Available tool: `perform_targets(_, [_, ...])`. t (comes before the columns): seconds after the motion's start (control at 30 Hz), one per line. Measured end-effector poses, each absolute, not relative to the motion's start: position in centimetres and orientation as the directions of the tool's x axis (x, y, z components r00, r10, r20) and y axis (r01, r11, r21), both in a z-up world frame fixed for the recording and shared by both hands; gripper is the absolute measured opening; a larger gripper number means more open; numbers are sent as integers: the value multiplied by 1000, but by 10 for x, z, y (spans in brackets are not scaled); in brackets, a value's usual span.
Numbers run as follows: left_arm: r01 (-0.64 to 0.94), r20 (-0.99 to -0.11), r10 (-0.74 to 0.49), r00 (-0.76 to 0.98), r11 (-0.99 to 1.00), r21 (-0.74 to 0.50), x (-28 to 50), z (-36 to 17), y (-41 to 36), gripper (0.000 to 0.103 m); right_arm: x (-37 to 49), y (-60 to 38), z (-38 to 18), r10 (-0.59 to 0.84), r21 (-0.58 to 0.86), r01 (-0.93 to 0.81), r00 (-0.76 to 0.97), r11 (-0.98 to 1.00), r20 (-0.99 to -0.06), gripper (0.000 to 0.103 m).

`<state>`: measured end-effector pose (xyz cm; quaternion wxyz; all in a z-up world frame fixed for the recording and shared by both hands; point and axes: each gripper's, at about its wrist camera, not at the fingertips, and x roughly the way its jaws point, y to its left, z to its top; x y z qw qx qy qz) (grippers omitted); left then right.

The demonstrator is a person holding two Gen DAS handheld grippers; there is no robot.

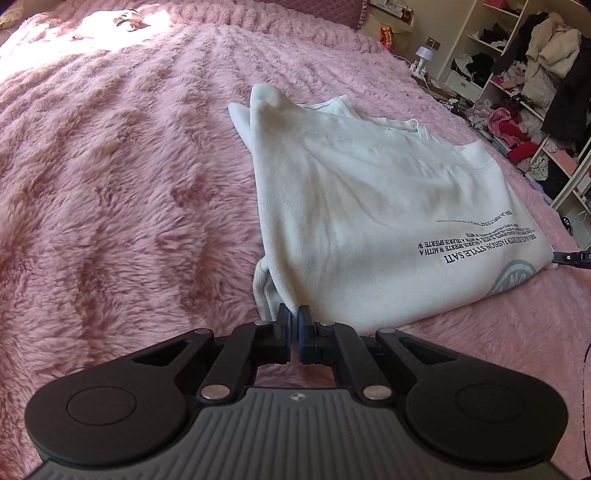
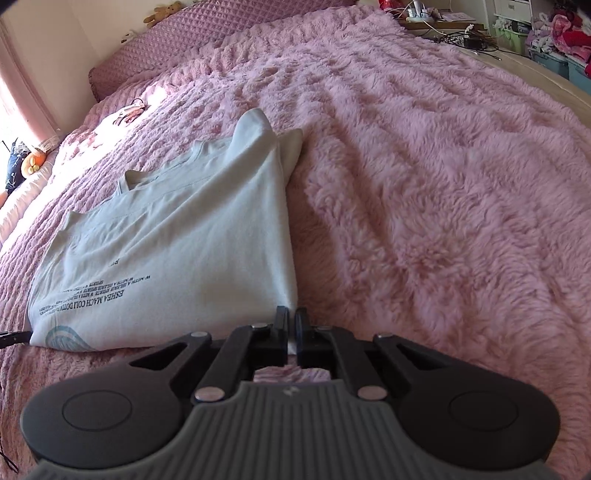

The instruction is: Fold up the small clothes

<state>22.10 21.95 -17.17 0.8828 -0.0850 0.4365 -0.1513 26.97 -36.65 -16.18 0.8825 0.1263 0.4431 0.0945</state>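
Note:
A white T-shirt with dark printed text and a blue round logo lies partly folded on the pink fluffy bedspread. My left gripper is shut on its near left corner, pinching the cloth between the pads. In the right wrist view the same T-shirt lies to the left, and my right gripper is shut on its near right corner. The tip of the right gripper shows at the shirt's right edge in the left wrist view. The tip of the left gripper shows at the far left of the right wrist view.
The bedspread stretches wide around the shirt. A small item lies in the sunlit far corner. Open shelves full of clothes stand beyond the bed's right edge. A purple headboard cushion and a cluttered bedside lie beyond.

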Motion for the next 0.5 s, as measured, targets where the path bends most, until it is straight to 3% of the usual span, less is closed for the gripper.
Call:
perform_targets(0.07, [190,-742,-348,574,937,-292,222,-168,223,6,270,-363,-165,271,285,-68,581,956,-768,0])
perform_targets(0.1, [191,-747,-340,571,940,-283,222,-164,224,13,272,-361,-164,280,281,-90,572,956,-771,0])
perform_targets(0.13, [194,-753,-339,563,941,-278,222,-160,227,19,272,-362,-161,277,270,-99,577,958,-769,6])
perform_targets(0.23, [210,-747,-317,584,948,-238,224,-143,235,35,274,-365,-143,283,265,-123,620,956,-732,37])
perform_targets(0.43, [184,-653,-294,698,955,-233,266,-116,248,37,323,-357,-114,303,251,-179,700,951,-647,45])
perform_targets(0.5, [179,-604,-283,745,957,-228,288,-113,245,42,350,-347,-112,291,215,-199,714,956,-637,46])
